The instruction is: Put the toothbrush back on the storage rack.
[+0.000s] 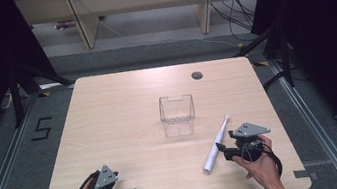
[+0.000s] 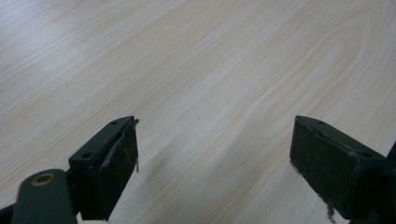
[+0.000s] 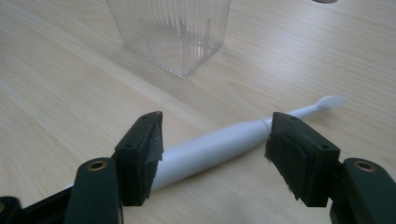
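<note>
Looks like pre-grasp: right claw (image 3: 215,154) spread wide, jaws either side of the white toothbrush (image 3: 210,149) lying on the surface (image 1: 123,111) near clear cup (image 1: 176,108). Next: lower, pinch handle. Left claw (image 2: 215,163) spread, empty

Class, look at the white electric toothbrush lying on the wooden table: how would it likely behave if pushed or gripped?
The white electric toothbrush has a round, smooth body lying flat, so a sideways push would probably roll it. Its glossy plastic looks slippery, so the right gripper, jaws open on either side, may need a firm squeeze. It looks rigid, unlikely to bend, though the thin brush neck seems weaker.
</note>
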The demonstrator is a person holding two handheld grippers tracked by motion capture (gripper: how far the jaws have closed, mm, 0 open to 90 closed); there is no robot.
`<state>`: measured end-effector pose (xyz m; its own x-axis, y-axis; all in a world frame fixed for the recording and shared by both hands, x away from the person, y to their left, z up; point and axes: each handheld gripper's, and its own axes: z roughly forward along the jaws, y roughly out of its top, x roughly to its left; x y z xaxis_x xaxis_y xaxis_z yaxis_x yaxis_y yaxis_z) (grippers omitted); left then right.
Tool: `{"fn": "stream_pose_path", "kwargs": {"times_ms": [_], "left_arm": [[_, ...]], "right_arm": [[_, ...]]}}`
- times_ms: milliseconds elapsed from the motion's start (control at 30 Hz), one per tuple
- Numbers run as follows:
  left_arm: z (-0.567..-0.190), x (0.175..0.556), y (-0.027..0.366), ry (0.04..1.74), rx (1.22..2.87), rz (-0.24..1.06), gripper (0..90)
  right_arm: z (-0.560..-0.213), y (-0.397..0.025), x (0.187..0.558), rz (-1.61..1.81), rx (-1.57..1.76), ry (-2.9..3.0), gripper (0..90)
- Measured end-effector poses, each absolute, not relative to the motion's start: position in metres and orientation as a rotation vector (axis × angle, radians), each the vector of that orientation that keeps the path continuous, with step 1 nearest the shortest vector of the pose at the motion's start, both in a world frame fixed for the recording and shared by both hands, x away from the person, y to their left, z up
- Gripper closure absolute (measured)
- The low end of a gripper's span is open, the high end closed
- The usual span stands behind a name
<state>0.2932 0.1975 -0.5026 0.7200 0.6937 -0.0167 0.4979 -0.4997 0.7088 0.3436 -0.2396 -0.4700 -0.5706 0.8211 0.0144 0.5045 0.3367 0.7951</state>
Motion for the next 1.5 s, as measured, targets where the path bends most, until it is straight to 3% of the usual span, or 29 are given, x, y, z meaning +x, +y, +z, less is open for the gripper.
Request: {"fn": "stream_pose_path", "kwargs": {"times_ms": [433, 700, 900, 1167, 1500], "left_arm": [[-0.503, 0.293, 0.198, 0.896, 2.204, 0.352, 14.7], [-0.503, 0.293, 0.197, 0.896, 2.208, 0.350, 14.7], [-0.503, 0.293, 0.198, 0.888, 2.203, 0.342, 14.7], [-0.503, 0.293, 0.198, 0.885, 2.211, 0.351, 14.7], [-0.502, 0.293, 0.198, 0.879, 2.208, 0.354, 14.7]], "right_arm": [[-0.470, -0.203, 0.350, 1.086, 1.078, 2.331, 48.2], [-0.473, -0.193, 0.353, 1.085, 0.999, 2.392, 71.8], [-0.478, -0.185, 0.353, 1.083, 0.993, 2.449, 84.1], [-0.483, -0.178, 0.353, 1.059, 0.950, 2.507, 89.5], [-0.489, -0.174, 0.353, 1.019, 0.977, 2.530, 90.0]]}}
